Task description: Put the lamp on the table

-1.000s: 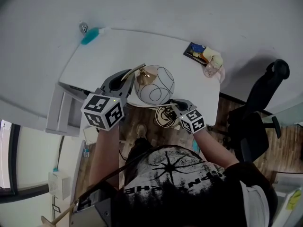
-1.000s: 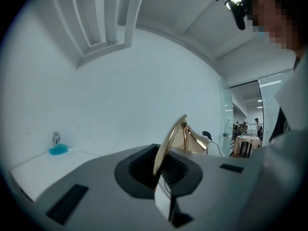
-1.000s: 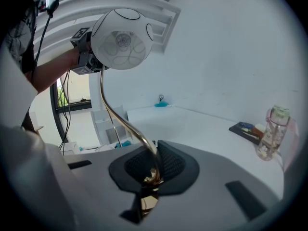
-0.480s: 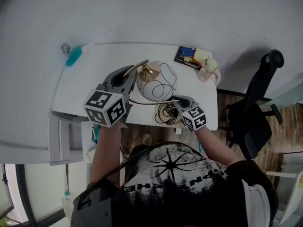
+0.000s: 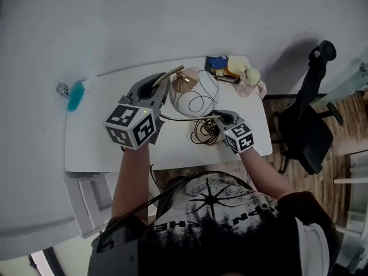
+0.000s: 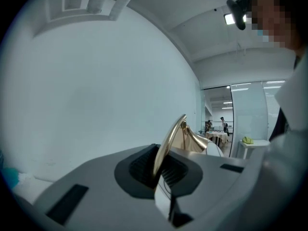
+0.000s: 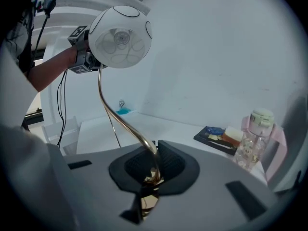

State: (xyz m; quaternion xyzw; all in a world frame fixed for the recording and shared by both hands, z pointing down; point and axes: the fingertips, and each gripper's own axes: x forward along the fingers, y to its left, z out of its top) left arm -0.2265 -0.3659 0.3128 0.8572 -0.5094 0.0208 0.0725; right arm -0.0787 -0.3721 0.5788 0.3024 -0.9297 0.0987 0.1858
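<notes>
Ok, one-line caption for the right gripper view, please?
Right gripper shut on the gold stem of the globe lamp; white table and bottle behind.

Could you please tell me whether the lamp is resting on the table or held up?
Held up: the left hand-held gripper and right hand-held gripper clamp the lamp's gold stem, its globe shade clear of the table.

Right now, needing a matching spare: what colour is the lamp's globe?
The globe is white with thin black loops; see right gripper view.

Gold-stemmed globe lamp [image 5: 192,96], aloft over white table [image 5: 92,142]
</notes>
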